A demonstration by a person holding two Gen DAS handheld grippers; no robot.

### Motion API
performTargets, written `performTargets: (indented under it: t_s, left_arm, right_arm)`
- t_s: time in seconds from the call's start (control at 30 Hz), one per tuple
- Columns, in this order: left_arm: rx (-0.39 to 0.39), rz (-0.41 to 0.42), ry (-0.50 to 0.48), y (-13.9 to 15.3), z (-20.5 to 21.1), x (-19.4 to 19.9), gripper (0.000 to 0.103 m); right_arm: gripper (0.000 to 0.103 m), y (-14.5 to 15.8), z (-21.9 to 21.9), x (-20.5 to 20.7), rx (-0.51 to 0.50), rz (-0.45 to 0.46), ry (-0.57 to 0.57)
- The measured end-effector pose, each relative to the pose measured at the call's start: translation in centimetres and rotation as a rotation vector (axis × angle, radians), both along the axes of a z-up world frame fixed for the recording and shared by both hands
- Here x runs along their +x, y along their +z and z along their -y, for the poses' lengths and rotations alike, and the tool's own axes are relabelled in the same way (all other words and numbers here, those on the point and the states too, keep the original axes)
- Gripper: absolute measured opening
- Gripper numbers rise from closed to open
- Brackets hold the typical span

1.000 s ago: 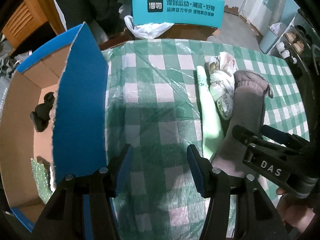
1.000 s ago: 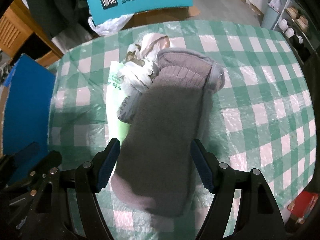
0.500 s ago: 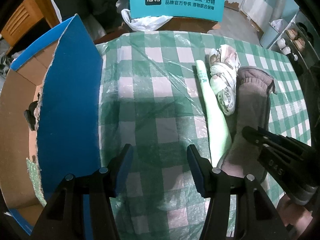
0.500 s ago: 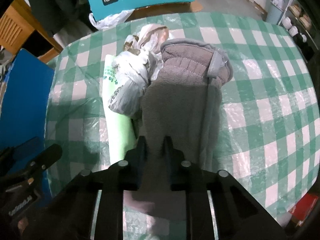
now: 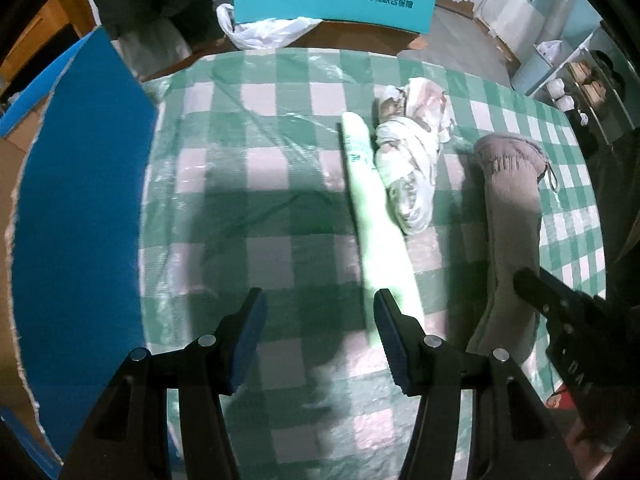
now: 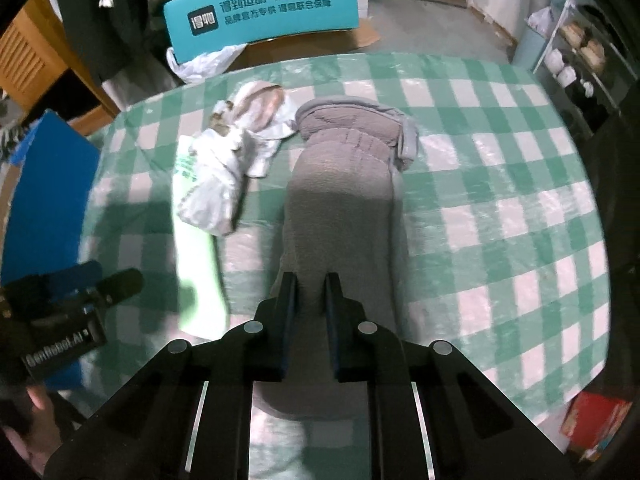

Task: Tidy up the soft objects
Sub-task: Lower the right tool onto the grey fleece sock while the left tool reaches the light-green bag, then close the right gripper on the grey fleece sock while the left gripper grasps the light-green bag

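Right claw clamped on grey sock; left claw empty.

Writing: "GenRobot.AI" on the left gripper point(image 5: 318, 332) body at 8 o'clock in the right view; "DA" legible on the right gripper point(image 6: 307, 300); Chinese print on the teal board point(image 6: 262, 10) at 12 o'clock. Right jaws pinch the near end of the grey sock point(image 6: 344, 200) on the checked tablecloth point(image 6: 500, 200). Left jaws stand wide, holding nothing; the pale green roll point(image 5: 376, 216) lies at 1 o'clock, touching the white bundle point(image 5: 412, 160).

A table point(image 6: 500, 216) draped in a green-and-white checked cloth under clear plastic was seen. Beyond its far edge a teal printed sign point(image 6: 262, 12) was set, a grey floor point(image 6: 420, 28) behind it. Pale shelving point(image 6: 576, 60) was placed far right, wooden furniture point(image 6: 28, 64) far left.
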State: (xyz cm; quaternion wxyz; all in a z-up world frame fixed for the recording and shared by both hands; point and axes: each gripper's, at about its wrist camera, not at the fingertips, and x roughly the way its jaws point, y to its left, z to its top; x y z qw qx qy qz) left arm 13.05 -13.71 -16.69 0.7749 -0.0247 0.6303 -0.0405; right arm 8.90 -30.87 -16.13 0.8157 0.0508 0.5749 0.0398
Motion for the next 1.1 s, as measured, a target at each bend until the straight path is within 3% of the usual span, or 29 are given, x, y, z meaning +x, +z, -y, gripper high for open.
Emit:
performTargets:
  t_s: [0.2,0.3,0.37,0.4,0.63,0.73,0.83,0.9,0.93,1.03,1.1]
  left_arm:
    - [-0.045,-0.041,0.049,-1.2,1.0,1.2,0.057]
    - [-0.053,-0.061,0.066,-1.8,1.3,1.4,0.057]
    - [-0.046,-0.076,0.073,-2.4,1.6,1.7,0.057]
    - [-0.043,-0.079,0.074,-2.6,1.8,1.7,0.057]
    - [-0.027,-0.094,0.062,-3.6,3.1,2.0,0.057]
    - [-0.019,-0.073,0.057,-3.4,3.7,2.1,0.067]
    - [-0.019,-0.046,0.044,-3.3,4.0,2.1,0.067]
    - [0.003,-0.032,0.037,-3.4,4.0,2.0,0.056]
    - [0.006,-0.021,0.033,-3.2,4.0,2.0,0.042]
    - [0.005,-0.017,0.017,-3.2,3.6,2.1,0.019]
    - [-0.014,-0.022,0.02,-3.3,2.9,2.2,0.011]
  right_arm:
    - [0.014,-0.8,1.4,-0.5,0.042,-0.03,0.018]
    - [0.03,-1.0,2.0,-0.3,0.093,-0.046,0.008]
    - [0.053,-1.2,2.3,-0.3,0.109,-0.064,-0.007]
    - [0.057,-1.2,2.4,-0.3,0.107,-0.065,-0.015]
    - [0.063,-0.8,3.1,-0.4,0.089,-0.061,-0.04]
    - [0.063,-0.9,3.2,-0.2,0.078,-0.066,-0.047]
    - [0.063,-1.1,3.6,-0.1,0.076,-0.072,-0.065]
    - [0.064,-1.2,3.9,0.1,0.075,-0.072,-0.08]
    - [0.064,-1.3,3.9,0.2,0.077,-0.072,-0.085]
    - [0.064,-1.5,3.8,0.7,0.081,-0.071,-0.095]
    - [0.064,-1.8,3.4,1.1,0.074,-0.071,-0.099]
